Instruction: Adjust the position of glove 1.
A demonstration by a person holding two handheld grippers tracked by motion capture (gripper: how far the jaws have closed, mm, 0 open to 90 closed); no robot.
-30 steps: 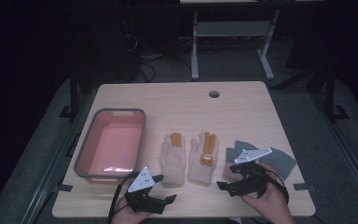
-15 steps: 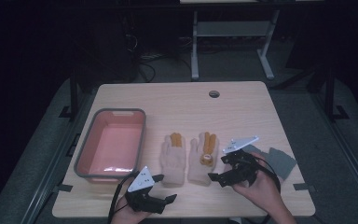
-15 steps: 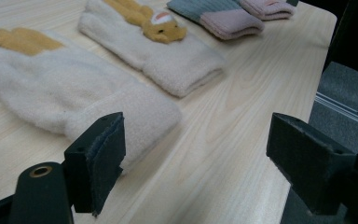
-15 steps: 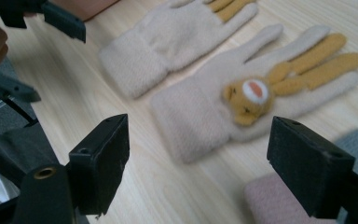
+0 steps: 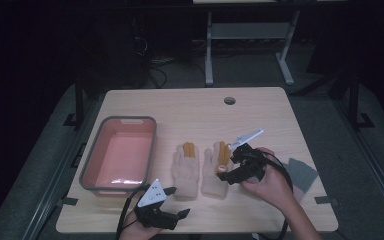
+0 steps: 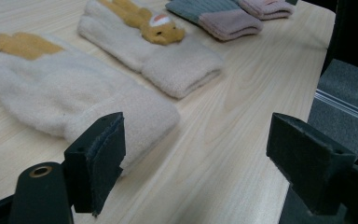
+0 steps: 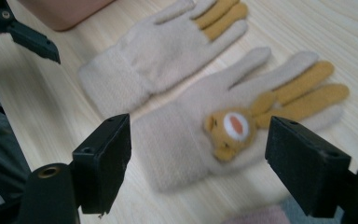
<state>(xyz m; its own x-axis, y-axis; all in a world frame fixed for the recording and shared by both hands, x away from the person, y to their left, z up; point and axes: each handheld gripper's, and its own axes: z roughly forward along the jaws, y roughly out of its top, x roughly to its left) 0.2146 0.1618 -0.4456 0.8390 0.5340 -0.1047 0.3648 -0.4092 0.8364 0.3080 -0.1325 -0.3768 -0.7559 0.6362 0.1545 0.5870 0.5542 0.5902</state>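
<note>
While over glove [image 5: 216, 172], right tool [image 5: 228, 167] agape.

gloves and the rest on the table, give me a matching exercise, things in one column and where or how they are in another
Things:
1. pink basin
2. bear-face glove
3. plain cream glove
4. left gripper

States:
a. open, near the table's front edge
b. between the basin and the other glove
c. far left, nothing in it
d. under the open right gripper

Pairs: 1-c, 2-d, 3-b, 4-a

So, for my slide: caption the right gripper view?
Open right hand-held gripper poised over the bear glove.
</note>
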